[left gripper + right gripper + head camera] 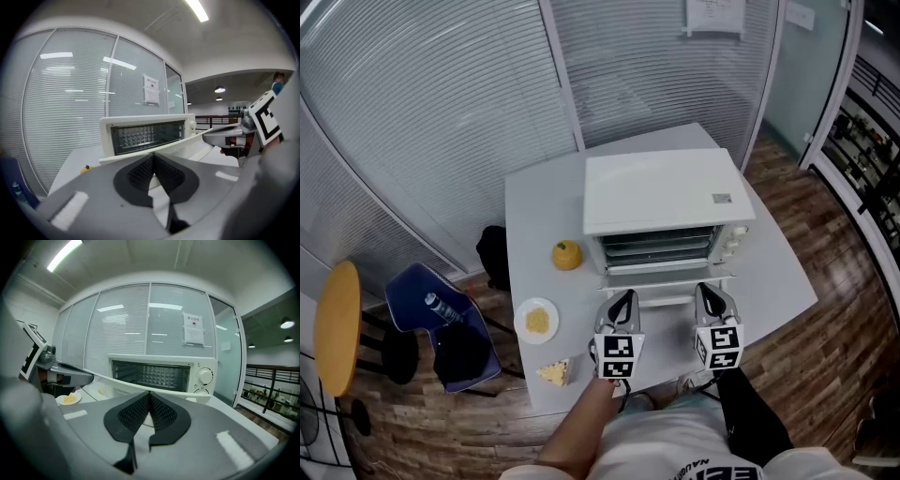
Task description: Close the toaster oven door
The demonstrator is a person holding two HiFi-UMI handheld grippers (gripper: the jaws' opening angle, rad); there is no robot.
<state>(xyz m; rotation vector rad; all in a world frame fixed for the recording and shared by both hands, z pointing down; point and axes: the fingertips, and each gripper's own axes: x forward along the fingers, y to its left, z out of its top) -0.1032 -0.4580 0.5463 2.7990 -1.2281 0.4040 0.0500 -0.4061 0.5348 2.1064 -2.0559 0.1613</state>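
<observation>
The white toaster oven (661, 192) stands on the grey table (769, 272) with its door (666, 278) hanging open towards me, partway down. My left gripper (622, 305) and right gripper (712, 300) sit side by side at the door's front edge, both shut with nothing between the pads. The left gripper view looks at the oven (147, 133), whose door (185, 144) slopes just past the jaw tips (153, 155). In the right gripper view the oven cavity (154, 376) and the door (113, 384) lie just beyond the tips (149, 393).
An orange (566, 254) sits left of the oven. A small plate of yellow food (537, 320) and a cake slice (554, 372) lie near the table's front left corner. A blue chair (441, 328) and yellow stool (337, 323) stand left of the table.
</observation>
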